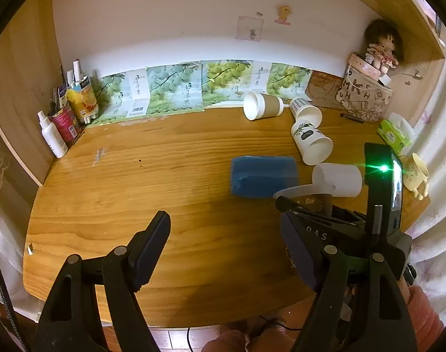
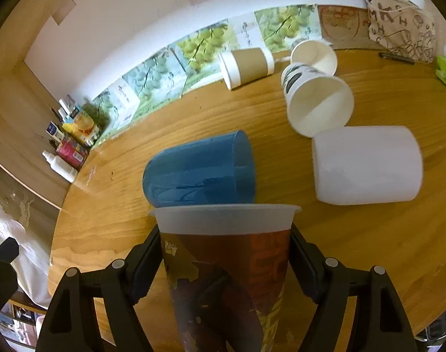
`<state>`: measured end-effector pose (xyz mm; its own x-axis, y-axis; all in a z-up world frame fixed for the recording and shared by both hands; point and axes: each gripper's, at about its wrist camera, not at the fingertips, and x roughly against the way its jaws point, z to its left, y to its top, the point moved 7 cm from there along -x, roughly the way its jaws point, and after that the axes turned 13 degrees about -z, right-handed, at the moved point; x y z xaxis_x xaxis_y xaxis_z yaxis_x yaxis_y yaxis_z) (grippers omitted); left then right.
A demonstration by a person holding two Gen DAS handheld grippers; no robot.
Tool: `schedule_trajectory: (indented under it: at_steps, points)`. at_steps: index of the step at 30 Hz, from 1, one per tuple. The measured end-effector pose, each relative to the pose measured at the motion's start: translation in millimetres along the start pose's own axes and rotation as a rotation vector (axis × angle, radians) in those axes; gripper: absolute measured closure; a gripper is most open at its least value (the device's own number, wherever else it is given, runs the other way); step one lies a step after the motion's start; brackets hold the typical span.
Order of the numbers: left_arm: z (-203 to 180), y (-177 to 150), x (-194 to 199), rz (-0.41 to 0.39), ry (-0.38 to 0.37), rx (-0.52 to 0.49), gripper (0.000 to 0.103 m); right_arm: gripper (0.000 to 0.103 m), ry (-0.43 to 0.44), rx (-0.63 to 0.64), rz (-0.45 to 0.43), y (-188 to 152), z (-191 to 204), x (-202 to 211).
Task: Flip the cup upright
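A wooden table [image 1: 152,193] carries five cups lying on their sides: a blue cup [image 1: 264,176] near the middle, a white cup [image 1: 338,179] just right of it, a leaf-print cup [image 1: 309,139] behind that, then a checked cup [image 1: 305,110] and a brown cup [image 1: 262,105] near the back edge. Bottles [image 1: 51,135] stand at the back left corner, a green tissue pack [image 1: 394,136] at the right edge

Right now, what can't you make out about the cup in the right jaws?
- Printed cup, right wrist view: base cut off by the bottom edge.
- Same cup, left wrist view: only the rim shows; the right gripper hides its body.
- Its print: too dark and blurred.
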<state>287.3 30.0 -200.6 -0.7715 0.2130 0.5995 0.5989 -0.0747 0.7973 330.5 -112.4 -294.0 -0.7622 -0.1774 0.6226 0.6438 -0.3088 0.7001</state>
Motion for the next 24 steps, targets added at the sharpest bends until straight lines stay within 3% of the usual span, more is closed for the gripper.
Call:
schedule_trajectory:
  at_steps: [12,24]
  points:
    - [-22,4,12,-0.041,-0.035,-0.043,0.022,0.025,-0.050,0.014,-0.220,19,-20,47]
    - [-37,6,13,-0.047,-0.046,-0.094,0.022,0.026,-0.107,0.120,-0.433,8,-24,72]
